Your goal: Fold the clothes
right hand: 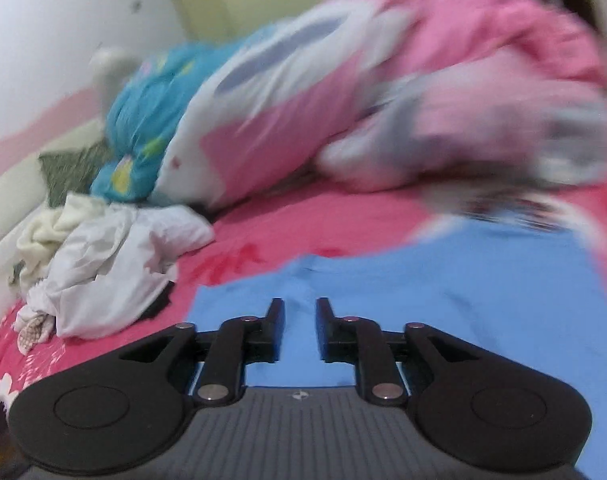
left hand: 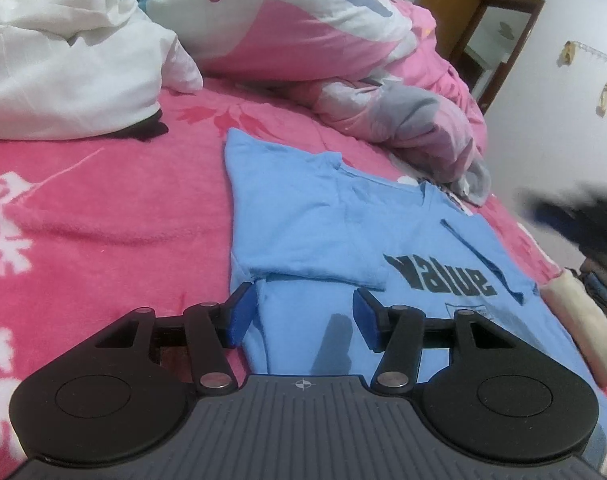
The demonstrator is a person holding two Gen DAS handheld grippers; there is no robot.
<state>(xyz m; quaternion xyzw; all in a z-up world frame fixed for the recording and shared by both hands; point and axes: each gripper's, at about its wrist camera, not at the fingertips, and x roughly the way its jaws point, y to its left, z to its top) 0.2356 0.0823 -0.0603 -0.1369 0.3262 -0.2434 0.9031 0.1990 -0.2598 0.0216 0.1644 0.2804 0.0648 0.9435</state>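
The left gripper (left hand: 305, 316) stood with its blue-padded jaws about half apart, over the near part of the light blue T-shirt (left hand: 343, 216), with no cloth between the pads. The right gripper (right hand: 300, 330) showed a narrow gap between its black jaws, also empty, above the same blue T-shirt (right hand: 443, 304); the right wrist view was heavily blurred. No earlier view was supplied. The shirt lay flat on the pink bedspread (left hand: 103, 208), one sleeve folded in across the body and the dark printed lettering (left hand: 439, 276) facing up. To the left of the shirt sat a heap of white clothes (left hand: 63, 68). Beyond it lay a rumpled pink and white quilt (left hand: 303, 36) and a blue patterned bundle (right hand: 151, 120).
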